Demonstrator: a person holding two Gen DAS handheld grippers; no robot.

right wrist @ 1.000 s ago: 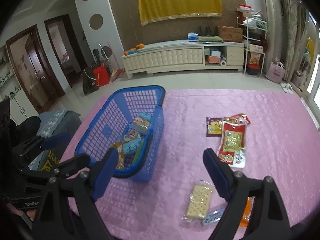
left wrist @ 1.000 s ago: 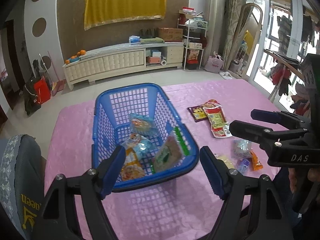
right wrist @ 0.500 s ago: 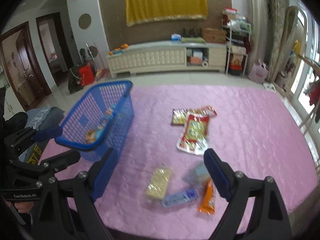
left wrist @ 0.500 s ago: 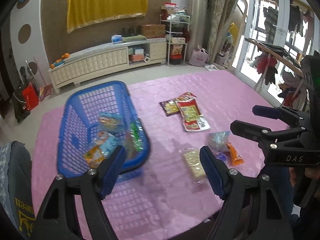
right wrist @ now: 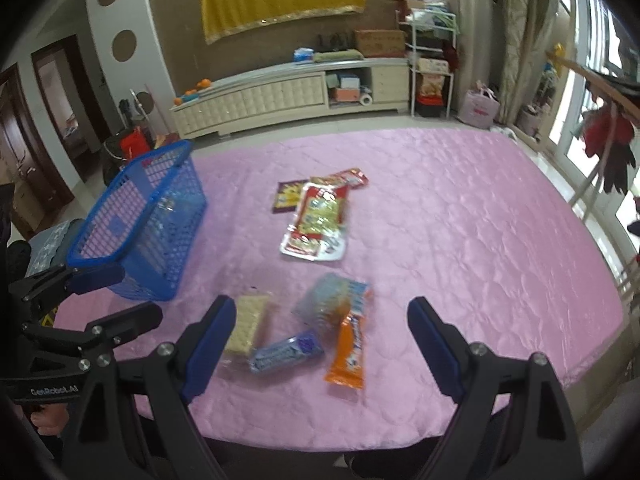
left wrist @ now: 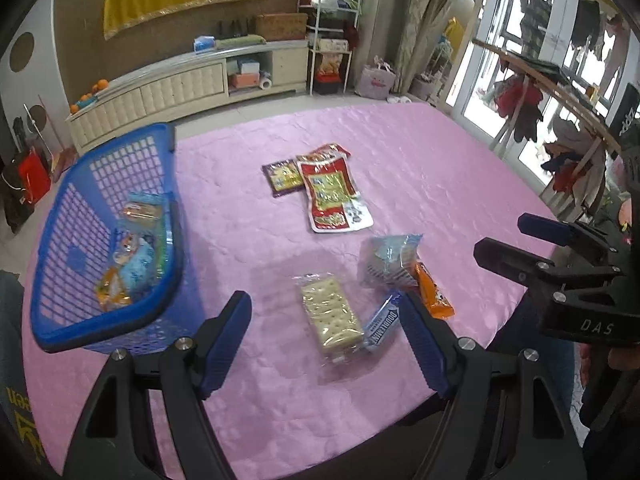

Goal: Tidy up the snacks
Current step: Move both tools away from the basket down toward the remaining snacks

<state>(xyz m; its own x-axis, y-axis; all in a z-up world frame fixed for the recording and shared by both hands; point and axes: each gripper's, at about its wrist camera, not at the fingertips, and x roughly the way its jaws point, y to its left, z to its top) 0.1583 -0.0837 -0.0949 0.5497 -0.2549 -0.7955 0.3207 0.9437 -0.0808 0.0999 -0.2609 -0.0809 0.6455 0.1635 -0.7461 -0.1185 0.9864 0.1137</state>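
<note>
A blue basket [left wrist: 52, 332] with several snack packs stands at the table's left; it also shows in the right wrist view [right wrist: 132, 248]. Near the front edge lie a cracker pack [left wrist: 330, 314], a blue wafer bar [left wrist: 382, 326], an orange pack [left wrist: 434, 296] and a clear blue-edged bag [left wrist: 390, 258]. Further back lie a red-and-yellow pouch [left wrist: 332, 196] and a purple pack [left wrist: 282, 176]. My left gripper [left wrist: 326, 338] is open and empty, just before the cracker pack. My right gripper [right wrist: 318, 338] is open and empty, over the wafer bar [right wrist: 286, 352] and orange pack [right wrist: 348, 354].
The table wears a pink quilted cloth [left wrist: 420, 152]. A white low cabinet [left wrist: 180, 84] and a metal shelf rack [left wrist: 332, 40] stand across the floor. A clothes rack [left wrist: 560, 92] stands to the right of the table.
Both grippers have swung right, away from the basket, and now face the loose snacks near the front edge. Both stay open and empty.
</note>
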